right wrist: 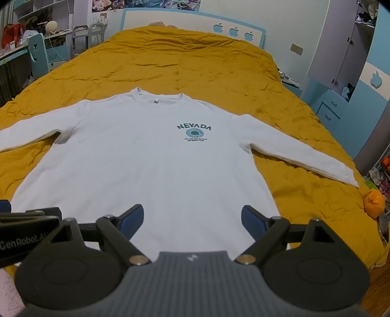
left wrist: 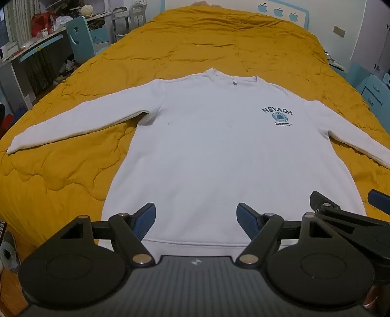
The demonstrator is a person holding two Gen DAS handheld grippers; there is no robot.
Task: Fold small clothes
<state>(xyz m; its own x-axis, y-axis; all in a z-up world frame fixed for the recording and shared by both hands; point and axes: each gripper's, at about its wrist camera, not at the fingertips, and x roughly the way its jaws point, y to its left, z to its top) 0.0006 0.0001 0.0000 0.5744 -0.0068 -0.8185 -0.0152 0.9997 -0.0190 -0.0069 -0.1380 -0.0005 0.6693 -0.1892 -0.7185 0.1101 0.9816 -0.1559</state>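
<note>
Yellow quilt [left wrist: 219,44] | sweatshirt [left wrist: 219,151] flat, sleeves spread | jaws wide

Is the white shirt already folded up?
No, the white shirt lies flat on the yellow blanket with both sleeves spread out to the sides.

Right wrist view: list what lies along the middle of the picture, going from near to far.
Right tongs, open → hem of the white sweatshirt → NEVADA print → collar → bare yellow quilt → white headboard with apple shapes.
</note>
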